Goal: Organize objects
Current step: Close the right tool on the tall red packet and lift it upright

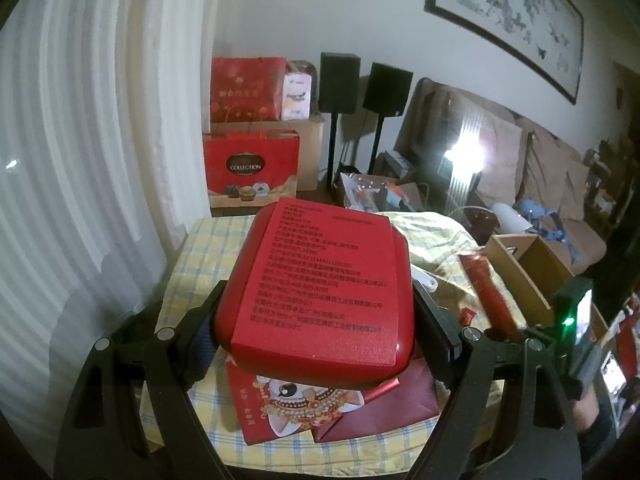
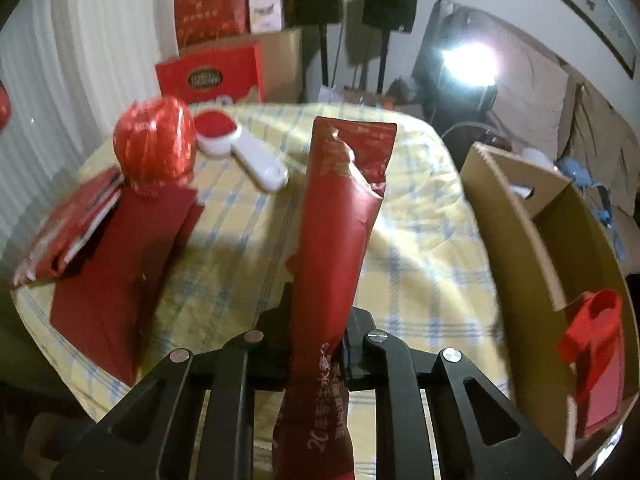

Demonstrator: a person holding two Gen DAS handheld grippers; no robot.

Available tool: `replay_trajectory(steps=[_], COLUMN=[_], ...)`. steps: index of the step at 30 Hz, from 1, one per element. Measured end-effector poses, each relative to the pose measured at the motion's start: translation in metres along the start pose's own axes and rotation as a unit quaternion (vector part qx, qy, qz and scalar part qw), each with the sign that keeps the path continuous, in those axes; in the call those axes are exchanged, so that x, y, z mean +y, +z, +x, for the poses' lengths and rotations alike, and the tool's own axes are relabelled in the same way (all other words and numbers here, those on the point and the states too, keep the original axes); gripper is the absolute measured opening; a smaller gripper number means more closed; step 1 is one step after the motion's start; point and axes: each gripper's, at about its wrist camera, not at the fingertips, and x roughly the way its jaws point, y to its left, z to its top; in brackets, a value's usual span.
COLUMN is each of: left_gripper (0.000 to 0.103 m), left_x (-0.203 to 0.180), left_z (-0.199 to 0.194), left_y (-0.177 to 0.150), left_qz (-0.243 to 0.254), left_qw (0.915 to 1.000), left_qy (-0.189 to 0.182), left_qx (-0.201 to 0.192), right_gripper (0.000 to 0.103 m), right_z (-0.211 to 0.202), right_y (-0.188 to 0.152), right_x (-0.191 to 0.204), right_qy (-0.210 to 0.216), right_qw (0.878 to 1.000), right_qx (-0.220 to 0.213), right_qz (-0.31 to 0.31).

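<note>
Left wrist view, yellow checked tablecloth (image 1: 200, 264), white curtain (image 1: 80, 160), framed painting (image 1: 512, 12)

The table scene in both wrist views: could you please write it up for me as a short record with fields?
surface: table under a yellow checked cloth
left gripper: jaws wide, closed on the red box, held above the red envelopes
right gripper: shut on the long red foil packet
on the cloth: white scoop, red foil ball
at the right: open cardboard box with a red item inside
</note>
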Motion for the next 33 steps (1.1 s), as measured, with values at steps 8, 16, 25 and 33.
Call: replay_trajectory(steps=[8, 16, 25, 33], left_gripper=[0.083, 0.083, 0.083, 0.083], left_x=[0.005, 0.002, -0.011, -0.030], left_z=[0.008, 0.002, 0.004, 0.003], left_y=[-0.008, -0.005, -0.007, 0.001], left_qz=[-0.011, -0.019, -0.032, -0.066], left_qw=[0.9995, 0.9986, 0.9973, 0.9967], left_qy=[0.023, 0.047, 0.059, 0.045], left_qx=[0.021, 0.017, 0.029, 0.018], right_gripper=[0.014, 0.014, 0.014, 0.014], right_z=[-0.043, -0.070, -0.086, -0.110], right_y=[0.006, 0.010, 0.005, 0.013], right_x=[-0.009, -0.024, -0.061, -0.083], right_qy=[0.025, 0.040, 0.033, 0.056], right_qw=[0.998, 0.993, 0.989, 0.984], right_qx=[-0.061, -0.101, -0.134, -0.162], right_qz=[-0.007, -0.037, -0.047, -0.045])
